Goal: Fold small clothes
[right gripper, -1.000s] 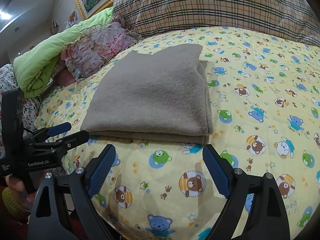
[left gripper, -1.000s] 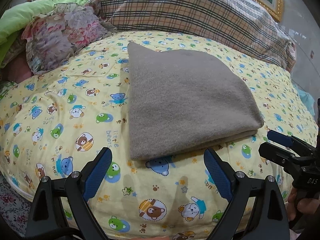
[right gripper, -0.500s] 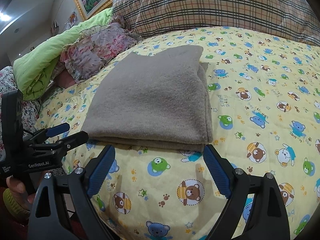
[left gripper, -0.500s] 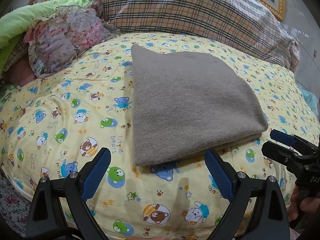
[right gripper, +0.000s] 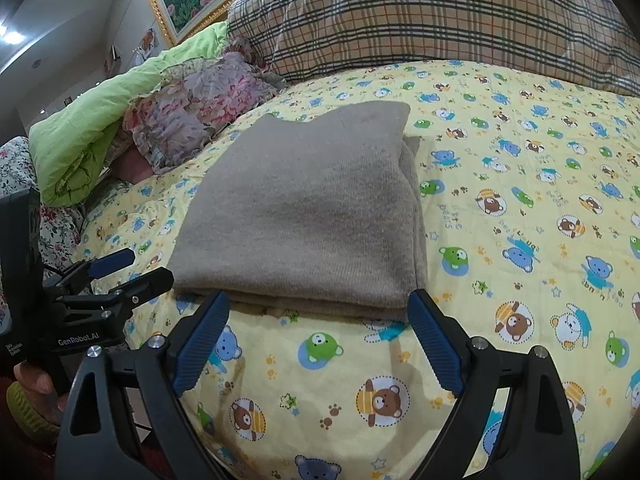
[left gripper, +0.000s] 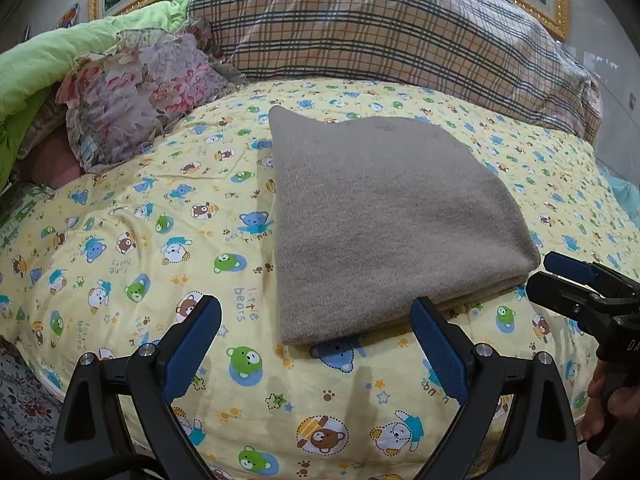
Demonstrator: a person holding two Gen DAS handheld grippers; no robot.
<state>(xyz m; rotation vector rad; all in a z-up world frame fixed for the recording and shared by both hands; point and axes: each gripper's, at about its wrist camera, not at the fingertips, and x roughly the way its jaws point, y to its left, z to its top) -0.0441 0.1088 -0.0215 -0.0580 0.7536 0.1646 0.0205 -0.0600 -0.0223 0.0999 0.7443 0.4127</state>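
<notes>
Folded sweater lies on "little bears" quilt; "GenRobot.AI" left gripper and right gripper gape wide.

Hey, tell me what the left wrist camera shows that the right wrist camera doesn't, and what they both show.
Only the left wrist view shows the right gripper from the side, entering at the right edge, and the folded grey-brown garment's single smooth left edge. Only the right wrist view shows the left gripper from the side, a ceiling light, and the garment's stacked layers along its right edge. Both show the garment lying folded on the yellow bear-print quilt, the plaid pillow, the floral pillow, the green blanket, and open jaws holding nothing.
</notes>
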